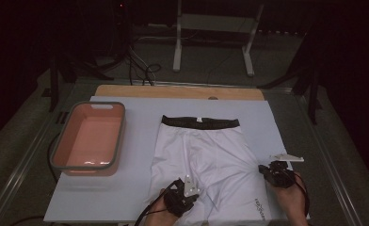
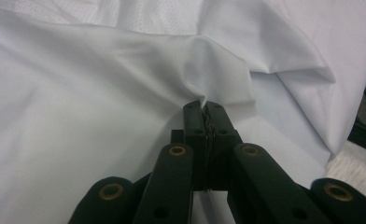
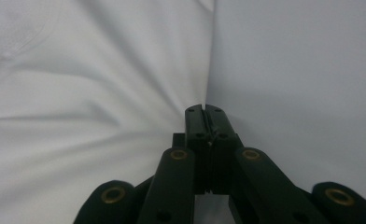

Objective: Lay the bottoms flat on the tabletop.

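Note:
White shorts (image 1: 206, 155) with a black waistband (image 1: 200, 122) lie flat on the light table mat, waistband away from me. My left gripper (image 1: 179, 190) sits at the near left leg hem, and in the left gripper view it (image 2: 203, 103) is shut on a pinched fold of the white fabric (image 2: 125, 93). My right gripper (image 1: 267, 168) rests at the right edge of the shorts. In the right gripper view it (image 3: 204, 108) is shut on the edge of the shorts (image 3: 102, 93), with creases fanning out from the tips.
A pink tub with a grey rim (image 1: 121, 136) stands on the mat at the left. The wooden table edge (image 1: 178, 91) runs along the back. Beyond it are cables and a white metal stand (image 1: 178, 42) on the floor.

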Tool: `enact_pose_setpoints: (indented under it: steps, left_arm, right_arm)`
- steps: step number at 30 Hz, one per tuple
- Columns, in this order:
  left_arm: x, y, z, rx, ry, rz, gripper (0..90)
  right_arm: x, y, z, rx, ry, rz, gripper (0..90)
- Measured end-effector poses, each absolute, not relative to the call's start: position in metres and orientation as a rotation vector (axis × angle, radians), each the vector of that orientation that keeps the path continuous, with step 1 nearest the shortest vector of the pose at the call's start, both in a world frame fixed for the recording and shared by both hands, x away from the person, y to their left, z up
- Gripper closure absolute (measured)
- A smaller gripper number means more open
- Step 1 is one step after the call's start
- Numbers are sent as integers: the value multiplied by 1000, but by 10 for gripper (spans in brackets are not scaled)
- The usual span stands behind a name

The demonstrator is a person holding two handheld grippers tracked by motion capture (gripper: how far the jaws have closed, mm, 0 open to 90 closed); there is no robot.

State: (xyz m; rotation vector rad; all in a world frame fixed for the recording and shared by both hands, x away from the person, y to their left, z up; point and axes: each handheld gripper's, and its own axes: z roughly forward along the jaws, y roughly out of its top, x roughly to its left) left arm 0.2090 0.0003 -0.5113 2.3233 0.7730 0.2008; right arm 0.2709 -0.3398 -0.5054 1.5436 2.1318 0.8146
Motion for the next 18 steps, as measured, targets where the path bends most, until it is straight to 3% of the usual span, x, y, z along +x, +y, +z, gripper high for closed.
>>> enact_pose_setpoints:
  steps: [12, 13, 15, 16, 18]
  left_arm:
    - [208, -18, -513, 2299, 742, 161, 895]
    - [208, -17, -513, 2293, 743, 160, 872]
    - [208, -13, -513, 2263, 743, 154, 757]
    - [208, -11, -512, 2258, 747, 163, 757]
    - [210, -8, -510, 2241, 755, 177, 687]
  right_arm:
    - [270, -352, -501, 1589, 2057, 810, 888]
    - [269, -352, -501, 1586, 2055, 813, 740]
    - [268, -351, -501, 1587, 2045, 845, 572]
    - [268, -351, -501, 1587, 2045, 845, 572]
    - [268, -349, -500, 1572, 2047, 880, 441]
